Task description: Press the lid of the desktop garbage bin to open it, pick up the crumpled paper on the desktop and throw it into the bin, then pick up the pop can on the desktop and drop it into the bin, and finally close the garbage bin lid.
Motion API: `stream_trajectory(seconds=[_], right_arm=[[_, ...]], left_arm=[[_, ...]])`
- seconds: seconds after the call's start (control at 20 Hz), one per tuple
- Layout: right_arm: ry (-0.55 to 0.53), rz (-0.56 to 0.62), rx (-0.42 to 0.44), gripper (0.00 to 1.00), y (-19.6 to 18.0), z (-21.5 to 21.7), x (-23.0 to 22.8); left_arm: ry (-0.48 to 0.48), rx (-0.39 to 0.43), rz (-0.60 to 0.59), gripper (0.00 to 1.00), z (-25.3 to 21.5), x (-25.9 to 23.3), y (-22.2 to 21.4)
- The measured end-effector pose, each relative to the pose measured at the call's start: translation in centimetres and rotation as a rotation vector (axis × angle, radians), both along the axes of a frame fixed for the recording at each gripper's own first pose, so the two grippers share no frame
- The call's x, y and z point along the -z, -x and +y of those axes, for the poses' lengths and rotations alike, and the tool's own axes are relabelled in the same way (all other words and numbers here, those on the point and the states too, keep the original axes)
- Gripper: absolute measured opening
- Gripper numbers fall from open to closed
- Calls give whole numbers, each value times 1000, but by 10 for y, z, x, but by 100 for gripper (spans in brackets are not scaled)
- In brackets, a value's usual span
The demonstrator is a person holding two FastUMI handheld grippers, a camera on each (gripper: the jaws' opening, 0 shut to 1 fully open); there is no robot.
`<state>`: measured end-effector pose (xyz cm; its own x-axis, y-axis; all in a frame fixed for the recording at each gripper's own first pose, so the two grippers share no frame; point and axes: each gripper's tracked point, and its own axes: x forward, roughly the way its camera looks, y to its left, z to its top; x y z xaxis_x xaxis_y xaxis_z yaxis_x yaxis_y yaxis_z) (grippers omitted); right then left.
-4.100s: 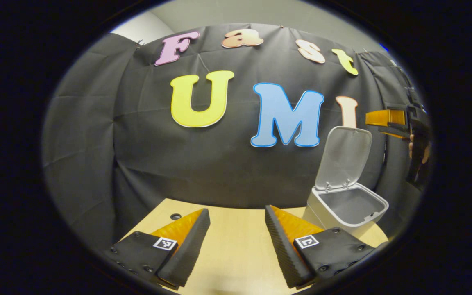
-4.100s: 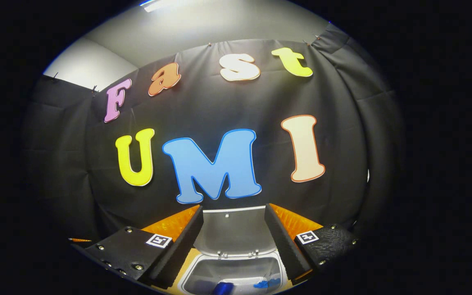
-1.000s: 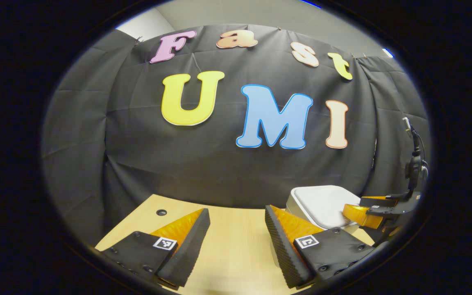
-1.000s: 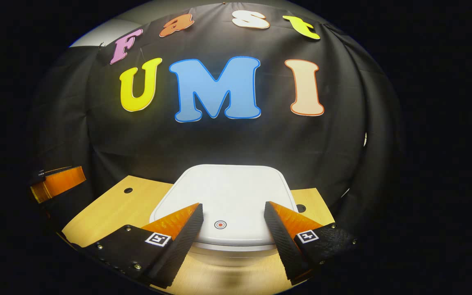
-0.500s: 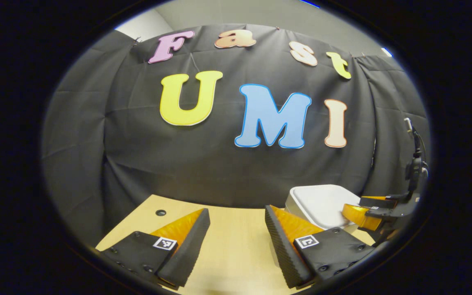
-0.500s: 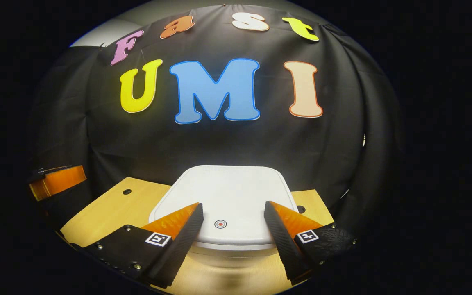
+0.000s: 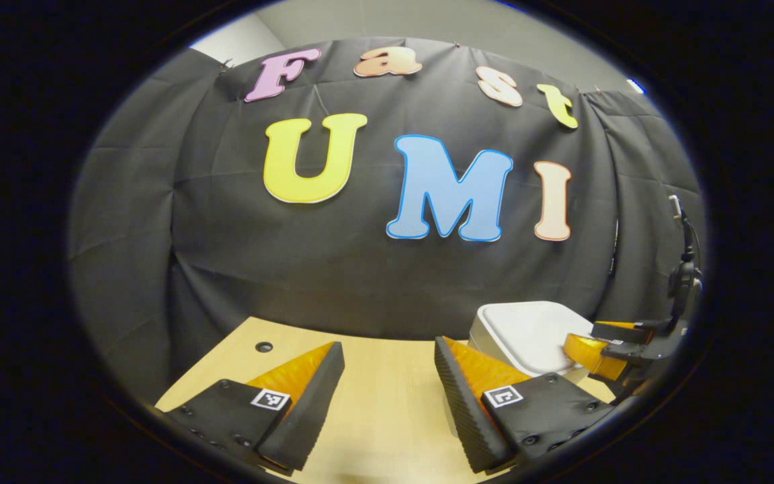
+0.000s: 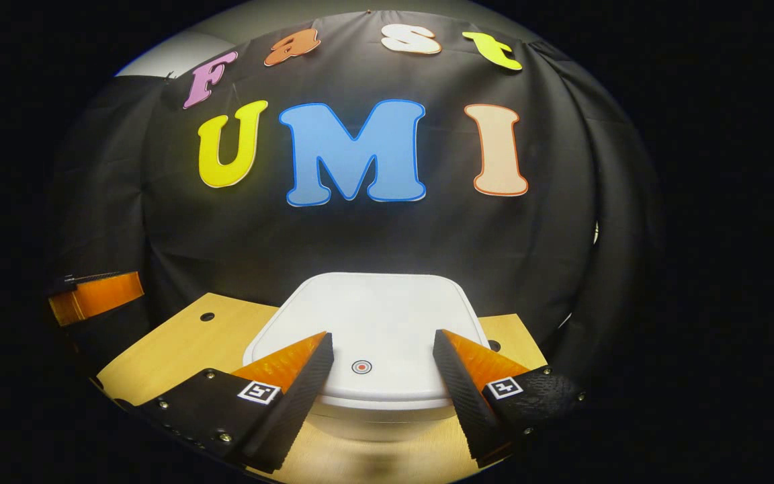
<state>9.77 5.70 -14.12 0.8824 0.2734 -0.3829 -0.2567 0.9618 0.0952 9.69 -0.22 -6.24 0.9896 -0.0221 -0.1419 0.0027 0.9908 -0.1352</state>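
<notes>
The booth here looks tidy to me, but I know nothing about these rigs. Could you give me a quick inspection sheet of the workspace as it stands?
Surface: pale wooden desktop with small round holes near its back edge.
Job's things: white garbage bin at the desk's back, its lid down flat, a small round button near the lid's front edge.
Clutter: nothing seen.
Grippers: right gripper open, fingers either side of the button at the lid's front; left gripper open over bare desk, holding nothing.
Cables: a dark cable rises behind the right gripper in the left gripper view.
Surroundings: black cloth wall, pale wall above it.
</notes>
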Motion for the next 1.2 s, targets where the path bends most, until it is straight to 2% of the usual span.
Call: stream_trajectory(seconds=[0.7, 1.2], right_arm=[[-30, -113, 40, 96, 1, 0, 6], [-44, -135, 47, 96, 2, -1, 8]], left_arm=[[-4, 1, 9, 89, -12, 14, 3], [-16, 18, 13, 89, -18, 16, -3]])
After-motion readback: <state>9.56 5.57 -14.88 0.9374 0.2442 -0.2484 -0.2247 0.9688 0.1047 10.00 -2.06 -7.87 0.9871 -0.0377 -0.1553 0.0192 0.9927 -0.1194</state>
